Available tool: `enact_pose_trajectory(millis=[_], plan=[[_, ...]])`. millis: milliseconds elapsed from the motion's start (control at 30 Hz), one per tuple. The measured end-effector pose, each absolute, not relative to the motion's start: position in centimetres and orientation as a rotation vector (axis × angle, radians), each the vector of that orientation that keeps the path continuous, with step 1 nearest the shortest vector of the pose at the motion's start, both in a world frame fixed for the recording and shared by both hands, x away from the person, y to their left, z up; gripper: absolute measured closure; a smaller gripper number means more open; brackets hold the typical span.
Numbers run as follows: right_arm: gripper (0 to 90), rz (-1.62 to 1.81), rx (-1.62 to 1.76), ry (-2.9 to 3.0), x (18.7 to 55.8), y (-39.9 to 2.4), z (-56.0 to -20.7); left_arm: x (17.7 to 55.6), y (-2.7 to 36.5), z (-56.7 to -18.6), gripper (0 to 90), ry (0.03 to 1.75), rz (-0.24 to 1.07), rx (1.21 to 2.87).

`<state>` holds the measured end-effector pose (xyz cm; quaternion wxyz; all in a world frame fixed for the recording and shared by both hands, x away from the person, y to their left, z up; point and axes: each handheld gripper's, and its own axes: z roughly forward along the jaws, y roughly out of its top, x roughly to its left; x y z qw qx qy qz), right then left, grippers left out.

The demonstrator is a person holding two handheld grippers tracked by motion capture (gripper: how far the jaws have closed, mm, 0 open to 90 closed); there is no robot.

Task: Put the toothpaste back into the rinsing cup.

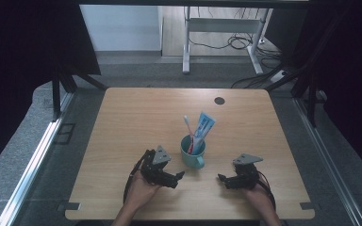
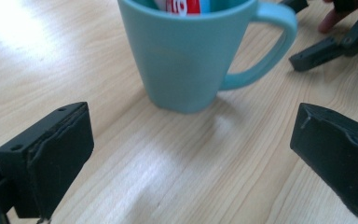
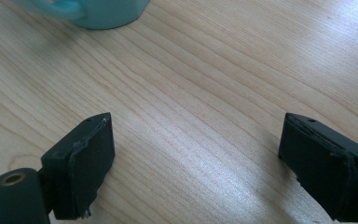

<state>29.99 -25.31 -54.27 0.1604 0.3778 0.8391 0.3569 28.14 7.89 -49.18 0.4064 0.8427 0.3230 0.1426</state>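
Near the middle of the desk (image 1: pixel 122 117) stands a teal mug (image 1: pixel 192 153), upright, holding a toothbrush (image 1: pixel 187 125) and a toothpaste tube (image 1: pixel 202 128). The left claw (image 1: pixel 181 175) rests at the mug's 7 o'clock, jaws spread wide and empty, the mug just beyond them at 12 o'clock. The right claw (image 1: pixel 221 178) lies at the mug's 4 o'clock, also wide and empty, clear of the mug.
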Motion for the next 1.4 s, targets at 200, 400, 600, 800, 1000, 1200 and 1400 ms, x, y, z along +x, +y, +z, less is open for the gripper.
enact_pose_trajectory(millis=[200, 400, 600, 800, 1000, 1200, 1400], plan=[[10.5, 1.019, 1.079, 2.397, 30.0, -25.3, -54.3, 27.7, 8.4, -50.0, 0.0, 0.823, 0.370, 2.147], [10.5, 1.019, 1.079, 2.397, 30.0, -25.3, -54.3, 27.3, 8.8, -51.3, 0.0, 0.838, 0.376, 2.175], [10.5, 1.019, 1.079, 2.396, 30.0, -25.3, -54.3, 26.9, 9.2, -52.7, 0.0, 0.862, 0.371, 2.200], [10.5, 1.019, 1.080, 2.396, 30.0, -25.3, -54.3, 26.7, 9.7, -53.8, 0.0, 0.889, 0.350, 2.213], [10.5, 1.019, 1.080, 2.396, 30.0, -25.3, -54.3, 26.5, 9.8, -54.3, 0.0, 0.903, 0.342, 2.233], [10.5, 1.019, 1.080, 2.396, 30.0, -25.3, -54.3, 26.5, 9.9, -54.4, 0.0, 0.929, 0.321, 2.258], [10.5, 1.019, 1.081, 2.396, 30.0, -25.3, -54.3, 26.4, 9.9, -54.4, 0.9, 0.957, 0.333, 2.245]])
